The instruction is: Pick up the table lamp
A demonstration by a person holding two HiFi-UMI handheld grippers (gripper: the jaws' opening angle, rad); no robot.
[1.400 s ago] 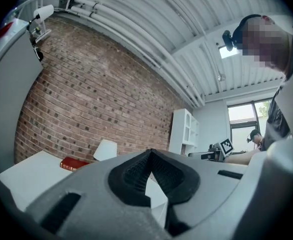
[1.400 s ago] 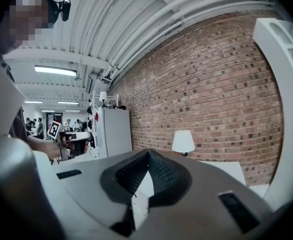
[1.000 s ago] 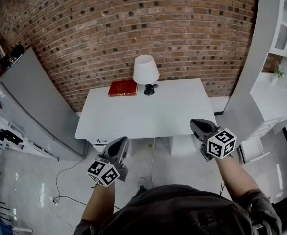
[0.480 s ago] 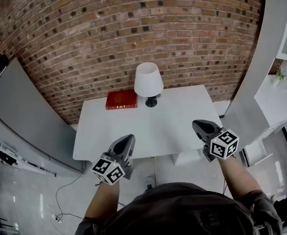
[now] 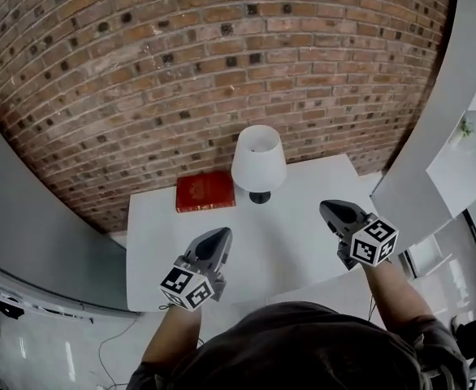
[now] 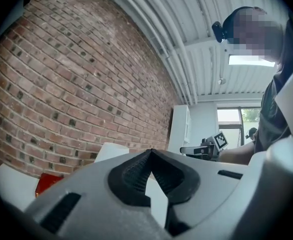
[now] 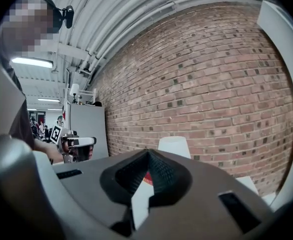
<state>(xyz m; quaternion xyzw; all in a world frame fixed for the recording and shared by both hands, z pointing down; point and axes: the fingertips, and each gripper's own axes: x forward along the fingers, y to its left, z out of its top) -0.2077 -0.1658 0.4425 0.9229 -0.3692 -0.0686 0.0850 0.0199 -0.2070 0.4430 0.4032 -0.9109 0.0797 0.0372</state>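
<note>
2 arms stretch level over the table [image 5: 287, 226]; left gripper [image 5: 218, 235] and right gripper [image 5: 330, 209] are pinched together, empty, short of the lamp [image 5: 258, 159].

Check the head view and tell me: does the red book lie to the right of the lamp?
No, the red book lies on the white table to the left of the table lamp.

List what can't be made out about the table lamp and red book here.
- Table lamp stem: head view, covered by its own shade.
- Lamp base: behind the left gripper and right gripper in their own views.
- Red book cover print: too small in head view.
- Space under the table: head view, covered by the tabletop.
</note>
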